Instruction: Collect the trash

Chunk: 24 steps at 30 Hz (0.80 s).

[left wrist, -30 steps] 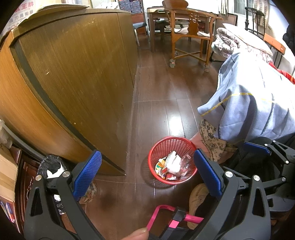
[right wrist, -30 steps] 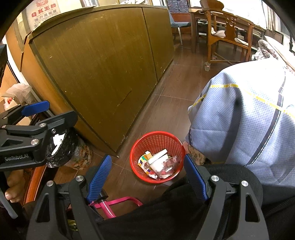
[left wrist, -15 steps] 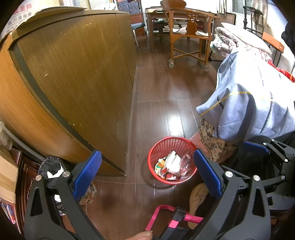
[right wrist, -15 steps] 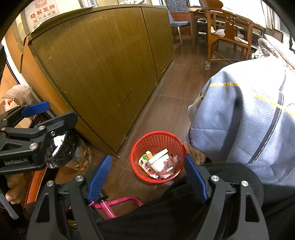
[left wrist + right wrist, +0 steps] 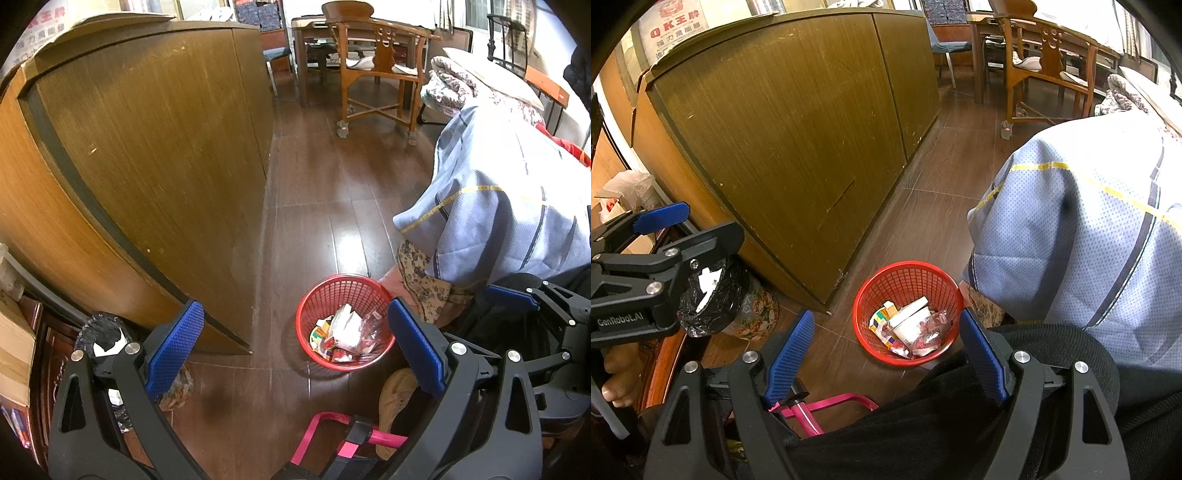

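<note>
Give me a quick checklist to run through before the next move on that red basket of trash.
1. Left gripper open and empty: ok.
2. Right gripper open and empty: ok.
3. Red basket upright on the floor: ok.
4. Trash lies inside the basket, none spilled beside it: ok.
5. Path to the basket rim clear: not ok, a person's hand is at the rim.
6. Black-lined bin has room: cannot tell.

light: bright, from far windows | glare: floor (image 5: 343, 236) | blur: none | edges: fisheye bend, dark corners
</note>
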Tool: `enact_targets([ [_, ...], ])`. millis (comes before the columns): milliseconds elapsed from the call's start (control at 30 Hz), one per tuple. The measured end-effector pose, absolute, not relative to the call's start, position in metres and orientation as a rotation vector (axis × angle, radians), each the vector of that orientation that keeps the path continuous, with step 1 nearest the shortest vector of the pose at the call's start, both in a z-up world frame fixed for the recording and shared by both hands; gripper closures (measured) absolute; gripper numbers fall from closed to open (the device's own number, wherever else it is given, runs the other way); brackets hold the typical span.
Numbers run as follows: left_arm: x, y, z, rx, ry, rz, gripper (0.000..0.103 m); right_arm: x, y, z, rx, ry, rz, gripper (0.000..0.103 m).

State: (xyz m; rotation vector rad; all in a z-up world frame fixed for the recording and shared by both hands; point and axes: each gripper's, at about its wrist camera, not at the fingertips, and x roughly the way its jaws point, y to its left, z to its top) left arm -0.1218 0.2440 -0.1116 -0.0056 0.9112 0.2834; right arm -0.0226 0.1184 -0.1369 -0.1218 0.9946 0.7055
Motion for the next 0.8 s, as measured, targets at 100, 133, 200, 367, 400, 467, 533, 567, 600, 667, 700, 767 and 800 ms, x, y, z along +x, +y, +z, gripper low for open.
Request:
enact_targets([
  [100, -0.1219, 0.2430, -0.1116, -0.004, 0.911, 0.284, 0.007, -0.0226, 0.1181, -0.1368, -0.122, 0.994, 0.706, 0.024],
  [133, -0.1219, 0.2429, -0.1116, -0.005, 0.911, 0.284, 0.007, -0.0225, 0.1180, -0.1368, -0.122, 0.994, 0.706, 0.024],
  [200, -0.1218, 0.2427, -0.1118, -0.008, 0.913, 0.283, 0.007, -0.0226, 0.1183, -0.1369, -0.122, 0.995, 0.706, 0.024],
  [367, -0.1220, 0.2449, -0.1125, -0.012, 0.918, 0.281, 0.007, -0.0226, 0.1179, -0.1377, -0.119, 0.996, 0.707, 0.024],
  [400, -0.1220, 0.2443, -0.1125, -0.010, 0.918, 0.280, 0.007, -0.0227, 0.1179, -0.1383, -0.119, 0.996, 0.707, 0.024],
  [467, -0.1220, 0.2448, -0.1129, -0.008, 0.920, 0.282, 0.007, -0.0228, 0.1178, -0.1385, -0.120, 0.996, 0.706, 0.024],
  [533, -0.1216, 0.2465, -0.1133, -0.006, 0.922, 0.281, 0.007, -0.0230, 0.1181, -0.1387, -0.118, 0.996, 0.706, 0.024],
  [567, -0.1216, 0.2469, -0.1132, -0.008, 0.921, 0.281, 0.007, -0.0226, 0.1177, -0.1386, -0.119, 0.996, 0.706, 0.024],
  [600, -0.1215, 0.2465, -0.1133, -0.008, 0.921, 0.281, 0.007, -0.0227, 0.1179, -0.1387, -0.119, 0.997, 0.706, 0.024],
  [667, -0.1214, 0.2470, -0.1134, -0.009, 0.923, 0.280, 0.007, -0.0230, 0.1181, -0.1387, -0.119, 0.996, 0.706, 0.024],
  [700, -0.1207, 0.2470, -0.1136, -0.009, 0.924, 0.278, 0.007, -0.0225, 0.1174, -0.1385, -0.120, 0.996, 0.706, 0.024],
  [767, -0.1209, 0.2469, -0.1139, -0.009, 0.927, 0.276, 0.007, -0.0229, 0.1178, -0.1385, -0.120, 0.995, 0.706, 0.024],
  [800, -0.1210, 0.2463, -0.1139, -0.009, 0.927, 0.276, 0.007, -0.0228, 0.1174, -0.1385, -0.119, 0.994, 0.706, 0.024],
])
